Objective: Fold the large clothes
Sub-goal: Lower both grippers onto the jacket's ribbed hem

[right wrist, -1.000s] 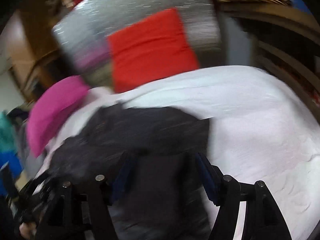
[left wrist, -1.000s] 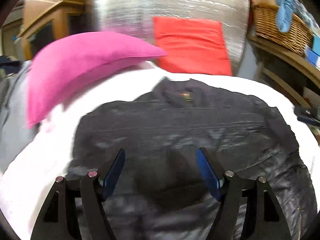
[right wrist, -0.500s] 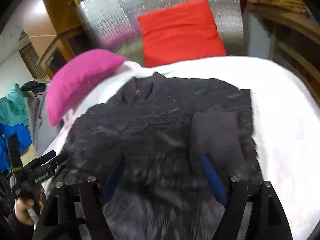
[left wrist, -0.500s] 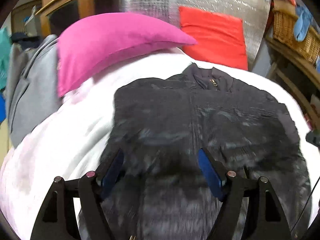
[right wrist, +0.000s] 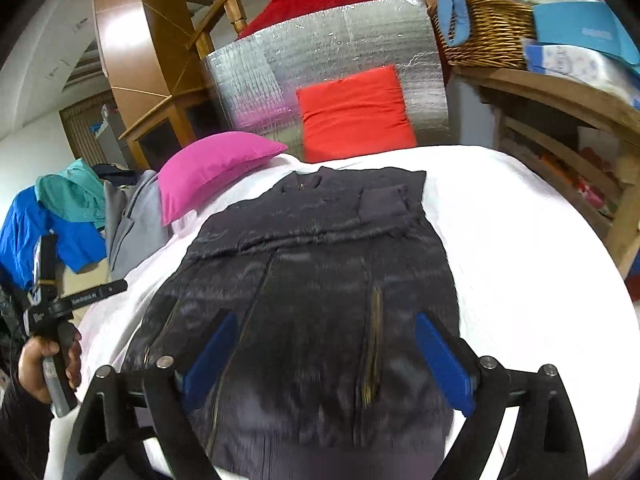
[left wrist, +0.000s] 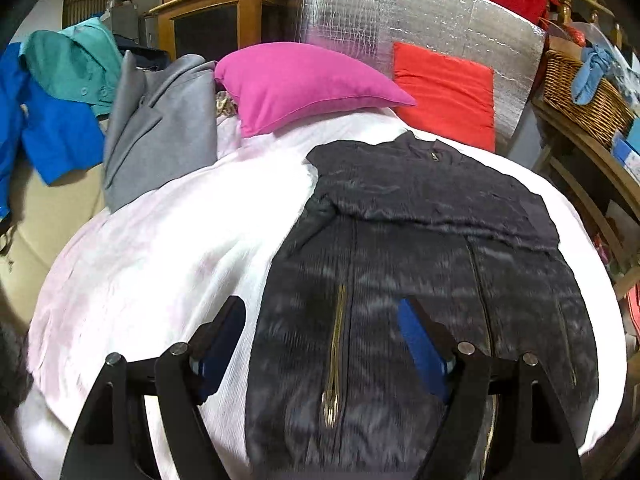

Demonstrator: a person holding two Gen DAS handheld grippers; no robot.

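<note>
A dark padded jacket [left wrist: 420, 240] lies flat on the white bed [left wrist: 160, 248], collar toward the pillows, with its sleeves folded across the chest. My left gripper [left wrist: 320, 312] hovers open over the jacket's lower left part near a gold zip, with nothing between its blue pads. In the right wrist view the jacket [right wrist: 320, 260] fills the middle. My right gripper [right wrist: 326, 320] hangs above the hem, its jaws opening wide, nothing gripped. A person's hand [right wrist: 44, 360] holds the other gripper's handle at the far left.
A pink pillow [left wrist: 304, 80] and a red cushion [left wrist: 444, 92] lean on a silver foil panel [left wrist: 400, 12] at the bed's head. A grey coat [left wrist: 160, 128] and blue and teal clothes [left wrist: 52, 112] lie left. A wooden shelf with a wicker basket [right wrist: 488, 32] stands right.
Both grippers have drawn back from the jacket's chest toward its hem, so more of the bed shows. The right jaws have spread wider. The jacket lies still with its sleeves folded in.
</note>
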